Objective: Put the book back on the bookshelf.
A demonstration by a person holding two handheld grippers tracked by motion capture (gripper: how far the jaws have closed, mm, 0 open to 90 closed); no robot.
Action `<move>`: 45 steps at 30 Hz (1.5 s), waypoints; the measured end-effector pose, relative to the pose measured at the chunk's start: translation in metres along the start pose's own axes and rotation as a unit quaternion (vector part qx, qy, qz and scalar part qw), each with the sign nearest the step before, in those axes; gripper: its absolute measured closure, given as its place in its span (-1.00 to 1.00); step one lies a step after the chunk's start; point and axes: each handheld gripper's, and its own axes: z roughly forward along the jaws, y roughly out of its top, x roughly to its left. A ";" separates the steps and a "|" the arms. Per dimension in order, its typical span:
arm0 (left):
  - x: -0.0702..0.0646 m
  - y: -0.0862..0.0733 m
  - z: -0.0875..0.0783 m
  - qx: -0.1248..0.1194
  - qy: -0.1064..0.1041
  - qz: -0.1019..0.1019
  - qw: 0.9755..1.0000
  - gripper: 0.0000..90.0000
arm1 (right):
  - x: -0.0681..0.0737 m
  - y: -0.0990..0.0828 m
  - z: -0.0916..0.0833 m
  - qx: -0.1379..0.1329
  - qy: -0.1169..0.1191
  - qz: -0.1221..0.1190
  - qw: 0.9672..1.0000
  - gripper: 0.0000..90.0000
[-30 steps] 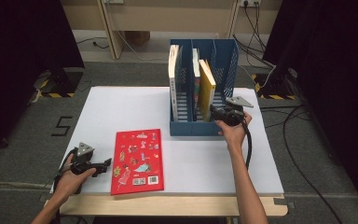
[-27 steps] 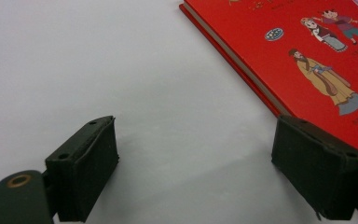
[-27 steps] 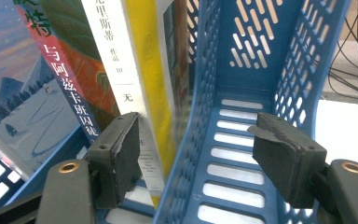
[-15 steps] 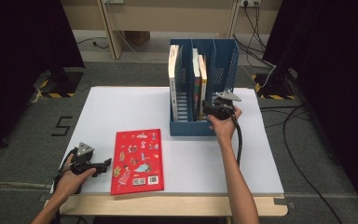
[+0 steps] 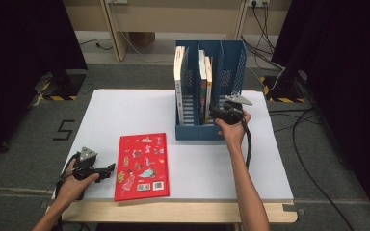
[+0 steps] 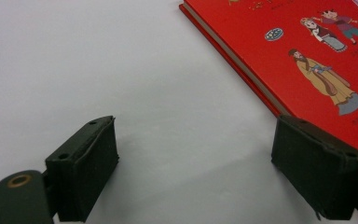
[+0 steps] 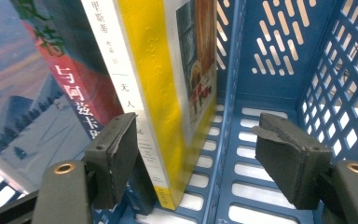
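One upright yellow-spined book [image 7: 151, 88]

The white table [image 5: 125, 115] carries a red book [image 5: 142, 166] lying flat near its front edge and a blue file rack [image 5: 192, 134] standing toward the back, well apart.

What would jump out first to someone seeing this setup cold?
The blue file rack at the table's far side, with upright books in it, draws the eye first. The right gripper sits at its front, fingers apart beside the yellow book. Near the front edge a red picture book lies flat, with the open left gripper just left of it.
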 end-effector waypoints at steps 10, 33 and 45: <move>0.000 0.000 0.000 0.000 0.000 0.000 1.000 -0.70 | 0.008 0.003 -0.013 -0.004 0.002 0.004 1.000 -0.56; 0.000 0.000 0.000 0.000 -0.001 -0.001 1.000 -0.70 | 0.037 -0.003 -0.044 -0.014 0.031 0.013 0.999 -0.60; 0.000 0.000 0.000 0.000 -0.001 0.000 1.000 -0.70 | 0.046 -0.011 -0.059 -0.022 0.054 0.003 0.998 -0.63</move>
